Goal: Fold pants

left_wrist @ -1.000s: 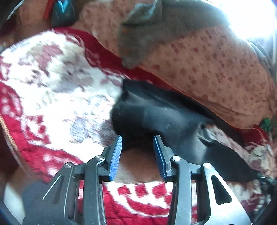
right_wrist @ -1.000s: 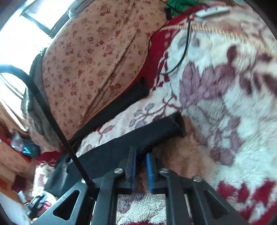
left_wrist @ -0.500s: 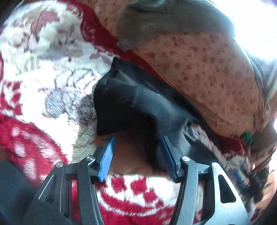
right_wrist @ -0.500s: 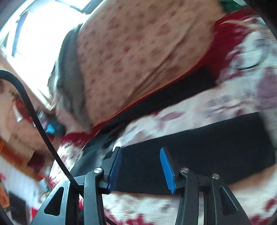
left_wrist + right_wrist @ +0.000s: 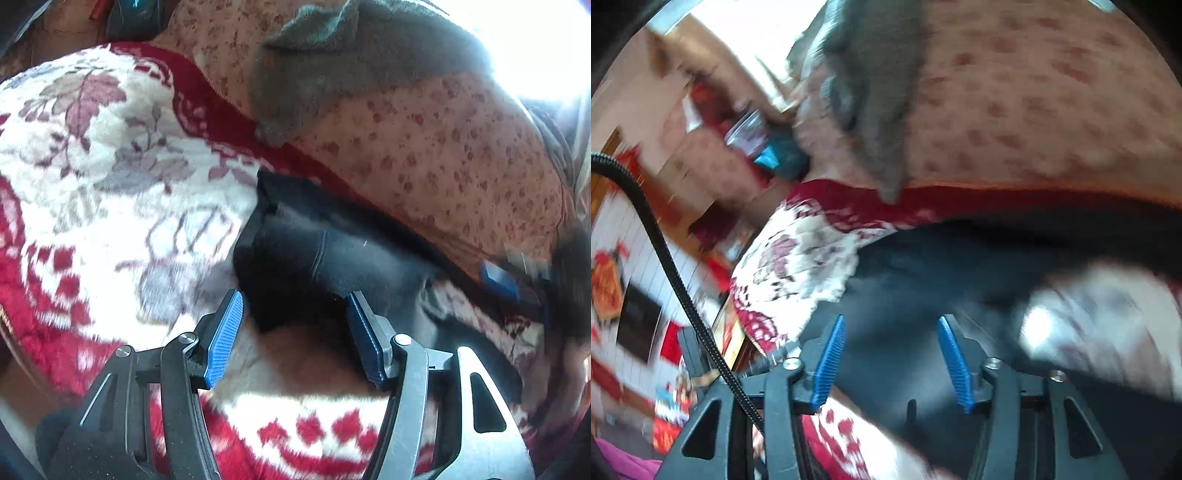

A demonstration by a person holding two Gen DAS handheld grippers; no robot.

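The black pants (image 5: 332, 254) lie bunched on a red-and-white floral blanket (image 5: 110, 177), pressed up against the foot of a beige flower-print quilt (image 5: 443, 158) that rises behind them. In the left wrist view a folded end of the pants, with a visible seam, sits just ahead of the left claw (image 5: 293, 325); a darker strip of the garment runs off to the right along the quilt's edge. The left claw is spread wide, its 2 blue ribbed pads (image 5: 225, 336) apart and gripping nothing, the near hem of the fabric lying between the tips.

In the right wrist view (heavily blurred) the pants (image 5: 923, 280) fill the middle of the frame, and the right claw (image 5: 892, 354) is likewise wide apart over them, with dark cloth seen between its blue pads (image 5: 831, 362); whether the pads touch the cloth cannot be told.

A grey fleece cloth (image 5: 332, 62) drapes over the top of the quilt. A black ribbed cable (image 5: 665, 266) curves down the left of the right wrist view, past blurred red room furnishings.
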